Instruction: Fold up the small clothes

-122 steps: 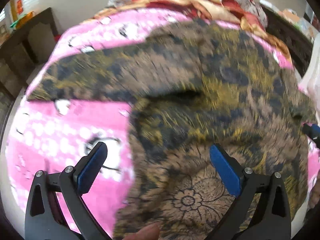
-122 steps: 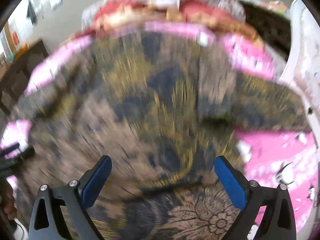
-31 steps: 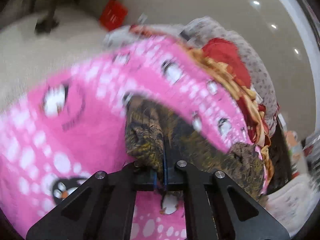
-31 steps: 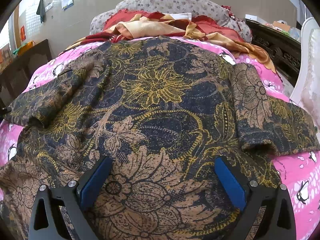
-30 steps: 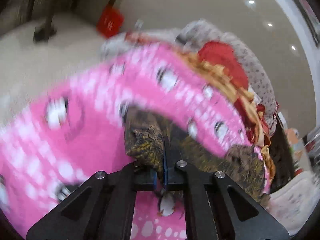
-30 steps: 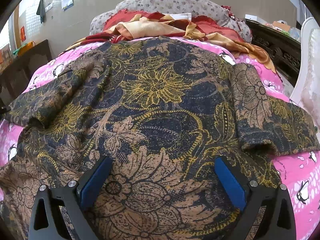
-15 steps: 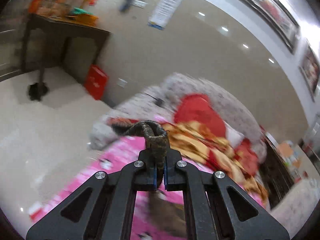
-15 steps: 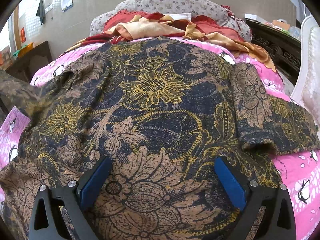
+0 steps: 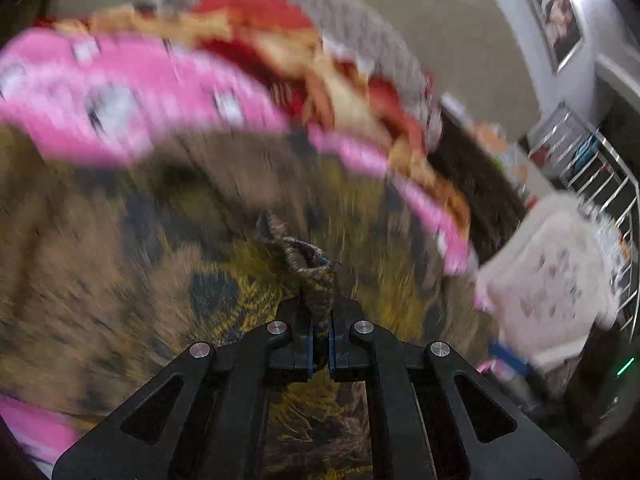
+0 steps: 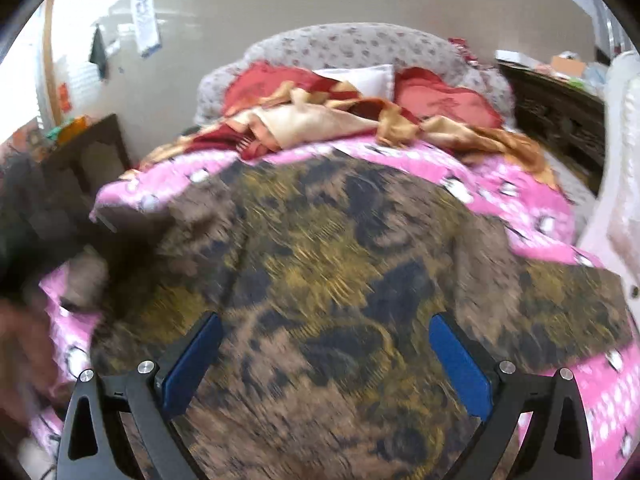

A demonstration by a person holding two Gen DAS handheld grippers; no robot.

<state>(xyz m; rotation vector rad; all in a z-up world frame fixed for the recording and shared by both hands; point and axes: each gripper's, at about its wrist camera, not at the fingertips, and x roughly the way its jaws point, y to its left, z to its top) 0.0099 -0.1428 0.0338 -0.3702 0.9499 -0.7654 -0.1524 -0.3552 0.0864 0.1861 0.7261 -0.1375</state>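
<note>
We have the left gripper clenched on a bunched fold of the dark floral shirt, a twist of its cloth standing up out of the closed jaws, while the rest of the garment lies spread over the pink penguin-print bedspread; the right gripper hangs above the shirt with its jaws wide apart, holding nothing. We judge that the pinch could slip, since only a narrow rope of fabric sits between the pads, and a fast sweep across the bed could drag the whole shirt askew or leave the fold crooked. With the free gripper not pinning the body, the cloth may bunch up. Both views are smeared, so we cannot tell which part of the shirt is held. We see no basket or bin with clothes; a pale plastic object beside the bed is too blurred to read
</note>
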